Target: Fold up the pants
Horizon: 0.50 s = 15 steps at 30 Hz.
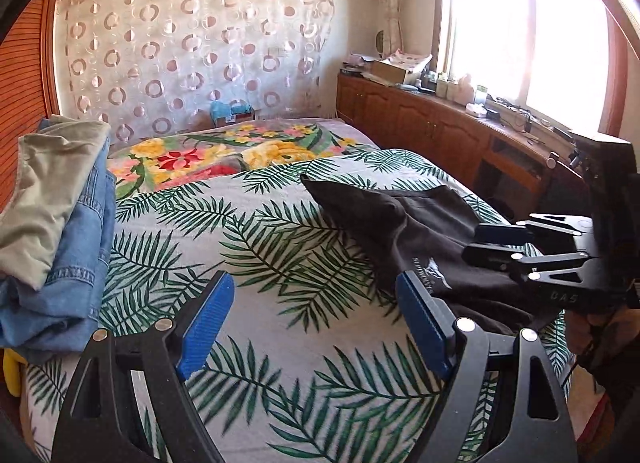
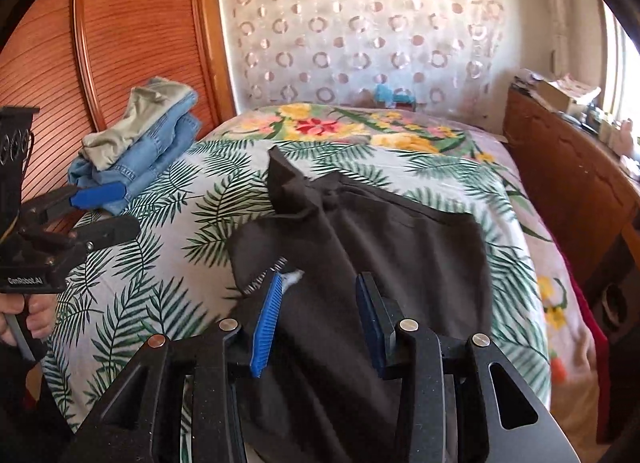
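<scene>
At nine o'clock in the left wrist view, one pile of folded clothes [image 1: 60, 223] sits at the bed's edge against the wooden headboard [image 1: 24, 103]. It counts two garments: a khaki piece [image 1: 44, 191] on top of blue jeans [image 1: 76, 263]. The bed [image 1: 260, 323] carries one palm-leaf sheet, with one flowered blanket [image 1: 224, 155] spread beyond it at twelve o'clock.

The left claw [image 1: 316, 323] hangs at six o'clock of its own view, its two blue pads [image 1: 206, 327] spread wide with only sheet between them, gripping nothing. From the right wrist view this same claw shows at nine o'clock, released, just in front of the jeans.

One pair of black pants [image 2: 380, 247] lies crumpled on the sheet, right of the bed's middle, at the centre of the right wrist view. One corner of the cloth peaks up at twelve o'clock, and white lettering shows on the near fabric at about seven o'clock from the centre.

The right claw [image 2: 320, 323] sits at six o'clock of its view, its two pads parted and poised over the black cloth. Whether they touch the fabric cannot be told, but they are not pinching it. In the left wrist view this claw enters at three o'clock, over the pants.

One wooden cabinet [image 1: 440, 131] runs along the wall at two o'clock, under one bright window [image 1: 528, 35].
</scene>
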Motion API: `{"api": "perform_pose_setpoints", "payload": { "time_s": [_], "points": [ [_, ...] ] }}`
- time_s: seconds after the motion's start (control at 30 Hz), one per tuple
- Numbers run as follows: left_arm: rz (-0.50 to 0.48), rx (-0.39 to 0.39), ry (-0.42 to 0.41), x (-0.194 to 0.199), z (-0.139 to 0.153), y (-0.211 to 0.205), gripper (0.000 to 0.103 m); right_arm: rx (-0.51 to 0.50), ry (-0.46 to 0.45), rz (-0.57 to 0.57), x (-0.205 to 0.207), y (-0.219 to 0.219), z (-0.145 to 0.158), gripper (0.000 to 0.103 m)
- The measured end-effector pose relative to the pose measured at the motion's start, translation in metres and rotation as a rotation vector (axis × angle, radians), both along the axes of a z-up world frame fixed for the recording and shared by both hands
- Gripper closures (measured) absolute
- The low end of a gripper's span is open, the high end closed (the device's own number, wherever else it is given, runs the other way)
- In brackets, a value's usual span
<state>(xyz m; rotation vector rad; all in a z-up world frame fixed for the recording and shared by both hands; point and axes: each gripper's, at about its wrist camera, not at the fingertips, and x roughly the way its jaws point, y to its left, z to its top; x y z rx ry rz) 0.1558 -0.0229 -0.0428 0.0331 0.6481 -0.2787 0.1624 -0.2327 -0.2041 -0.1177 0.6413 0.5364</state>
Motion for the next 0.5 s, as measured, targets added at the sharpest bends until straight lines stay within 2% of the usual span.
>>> {"api": "perform_pose_setpoints", "payload": {
  "time_s": [0.5],
  "points": [
    [-0.019, -0.017, 0.031, 0.02, -0.009, 0.02, 0.019, -0.107, 0.096, 0.15, 0.044, 0.045, -0.012, 0.062]
  ]
}}
